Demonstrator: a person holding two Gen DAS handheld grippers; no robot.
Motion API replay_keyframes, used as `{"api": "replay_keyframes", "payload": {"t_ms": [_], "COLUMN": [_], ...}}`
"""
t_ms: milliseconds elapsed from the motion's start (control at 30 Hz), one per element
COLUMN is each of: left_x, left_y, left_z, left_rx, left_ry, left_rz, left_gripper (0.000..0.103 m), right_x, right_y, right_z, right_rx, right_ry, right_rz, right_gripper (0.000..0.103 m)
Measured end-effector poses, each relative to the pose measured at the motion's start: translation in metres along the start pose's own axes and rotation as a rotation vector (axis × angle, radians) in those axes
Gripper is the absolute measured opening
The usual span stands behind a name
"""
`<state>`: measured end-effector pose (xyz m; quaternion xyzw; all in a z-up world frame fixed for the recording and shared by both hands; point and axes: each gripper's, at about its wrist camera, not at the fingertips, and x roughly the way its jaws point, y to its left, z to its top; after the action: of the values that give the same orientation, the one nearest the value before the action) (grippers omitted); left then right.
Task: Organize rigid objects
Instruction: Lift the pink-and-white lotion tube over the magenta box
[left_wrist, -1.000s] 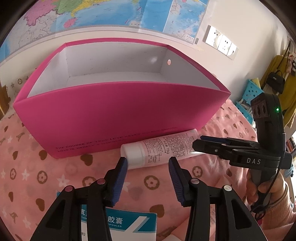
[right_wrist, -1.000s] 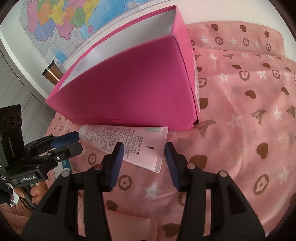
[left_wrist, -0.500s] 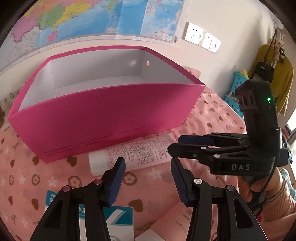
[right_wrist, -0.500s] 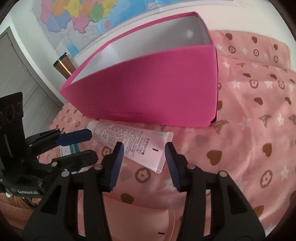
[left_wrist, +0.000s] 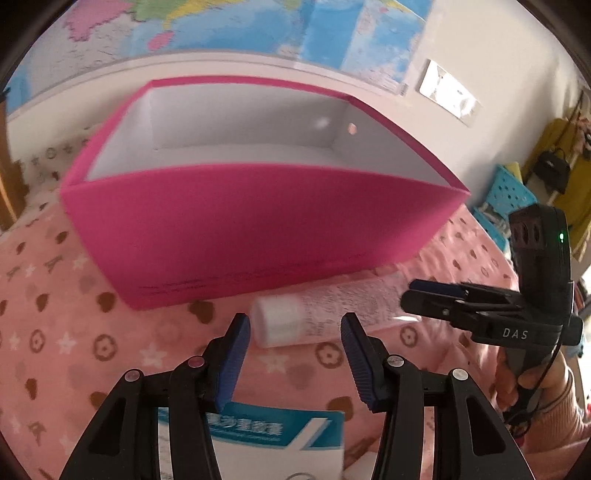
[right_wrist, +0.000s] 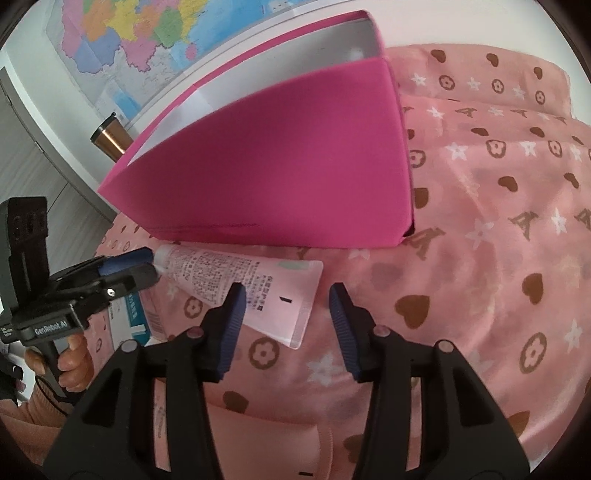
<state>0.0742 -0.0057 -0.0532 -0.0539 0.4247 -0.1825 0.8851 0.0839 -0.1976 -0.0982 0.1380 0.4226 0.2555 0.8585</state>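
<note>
A pink tube with a white cap (left_wrist: 332, 310) lies on the patterned cloth just in front of the open magenta box (left_wrist: 258, 236), whose white inside holds nothing. My left gripper (left_wrist: 295, 354) is open and empty, its fingers on either side of the tube's cap end, slightly short of it. My right gripper (right_wrist: 286, 321) is open and empty over the tube's flat crimped end (right_wrist: 258, 288). The box (right_wrist: 295, 162) stands right behind the tube. Each gripper shows in the other's view: the right one (left_wrist: 428, 295) and the left one (right_wrist: 140, 266).
A blue and white carton (left_wrist: 266, 443) lies under my left gripper and shows in the right wrist view (right_wrist: 136, 321). A flat pink packet (right_wrist: 258, 435) lies under my right gripper. A copper tumbler (right_wrist: 109, 138) stands behind the box. A map covers the wall.
The left gripper swung back left and closer, so the tube's cap sits between its fingers again. The right gripper dropped nearer the tube's flat end. Both stayed open.
</note>
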Motion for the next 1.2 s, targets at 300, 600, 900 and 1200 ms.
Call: {"api": "replay_keyframes", "payload": {"t_ms": [300,600,900,1200], "left_x": [-0.005,-0.041,-0.067,-0.068], "left_y": [-0.02,-0.034,-0.05,-0.05], "left_z": [-0.003,0.006,0.028,0.058], "left_rx": [0.029,0.061,0.089,0.101], "left_ry": [-0.011,-0.096,-0.187,-0.227], "left_rz": [-0.011,-0.041,-0.058,-0.024], "left_gripper": [0.05,0.051,0.053,0.053], "right_x": [-0.01,-0.053,-0.09,-0.095], "right_y": [0.006,0.024,0.043,0.049], "right_z": [0.001,0.006,0.026,0.059], "right_rx": [-0.013,-0.074,-0.147,-0.192], "right_ry": [-0.013,-0.091,-0.19,-0.243], "right_rz": [-0.01,-0.019,-0.037,-0.068], "right_gripper": [0.054,0.054,0.054,0.054]}}
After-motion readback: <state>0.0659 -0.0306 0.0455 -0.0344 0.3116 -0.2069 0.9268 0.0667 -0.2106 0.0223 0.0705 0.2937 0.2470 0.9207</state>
